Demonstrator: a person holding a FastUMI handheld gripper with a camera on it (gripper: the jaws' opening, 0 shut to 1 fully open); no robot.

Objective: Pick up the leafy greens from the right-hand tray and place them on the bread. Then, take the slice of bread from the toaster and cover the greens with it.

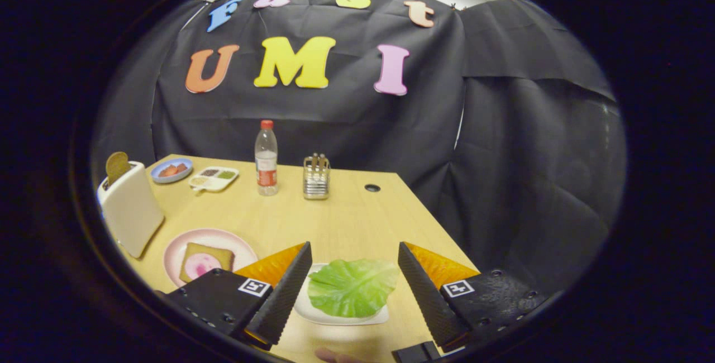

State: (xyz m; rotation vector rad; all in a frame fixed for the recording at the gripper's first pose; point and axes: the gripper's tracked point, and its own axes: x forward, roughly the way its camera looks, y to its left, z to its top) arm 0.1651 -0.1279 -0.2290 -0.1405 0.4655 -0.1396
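Gripper [354, 265] fingers spread wide, nothing pinched. Crinkled green lettuce leaf [352, 287] lies between them on a white tray [313, 313]; neither finger appears to touch it. From the leaf: round pink plate [179, 251] at 9 o'clock, holding a square bread slice with a pink round topping [205, 261]. White toaster [130, 206] at 10 o'clock, a browned slice [117, 166] poking out the top. Clear plastic bottle with red cap [266, 157] and metal utensil holder [316, 178] at about 11–12 o'clock, far side of the light wooden table [346, 218].
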